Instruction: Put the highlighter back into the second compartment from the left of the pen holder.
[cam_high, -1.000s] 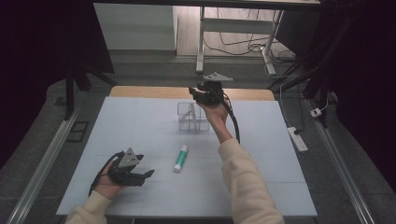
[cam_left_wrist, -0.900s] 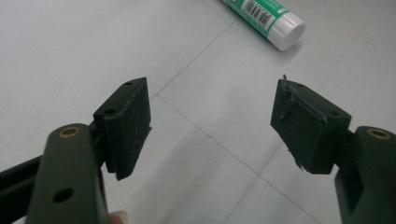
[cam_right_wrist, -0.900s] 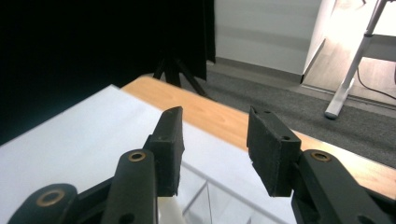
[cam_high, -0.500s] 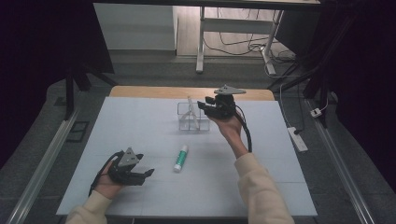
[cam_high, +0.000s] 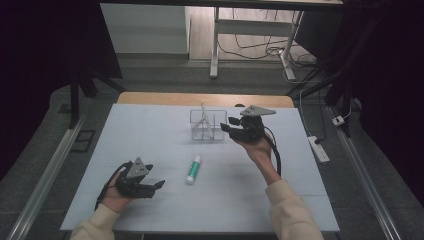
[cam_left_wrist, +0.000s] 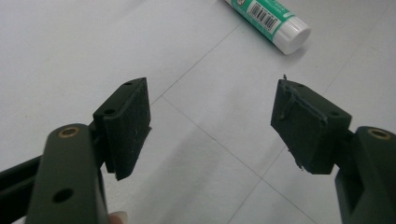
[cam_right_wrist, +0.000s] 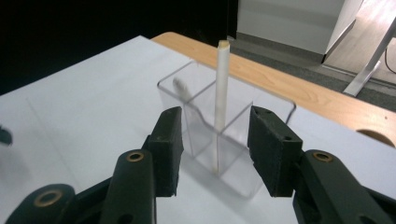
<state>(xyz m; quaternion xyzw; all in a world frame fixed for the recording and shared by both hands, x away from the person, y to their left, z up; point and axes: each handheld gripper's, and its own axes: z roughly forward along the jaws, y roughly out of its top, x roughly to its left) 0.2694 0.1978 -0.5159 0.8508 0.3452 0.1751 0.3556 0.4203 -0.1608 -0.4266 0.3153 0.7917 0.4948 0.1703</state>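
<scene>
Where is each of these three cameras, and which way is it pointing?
High view: above the person's side, looking forward and down at the table, both forearms and grippers.
Left gripper view: on the left gripper, looking past open jaws toward the glue stick.
Right gripper view: on the right gripper, facing the clear organizer.
Shared: high and left views show the glue stick.

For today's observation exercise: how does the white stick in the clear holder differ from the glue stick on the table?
The white stick stands nearly upright inside the clear holder; the glue stick lies flat on the table. The white stick is thin and plain; the glue stick is thicker, with green labelling. Neither is gripped.
</scene>
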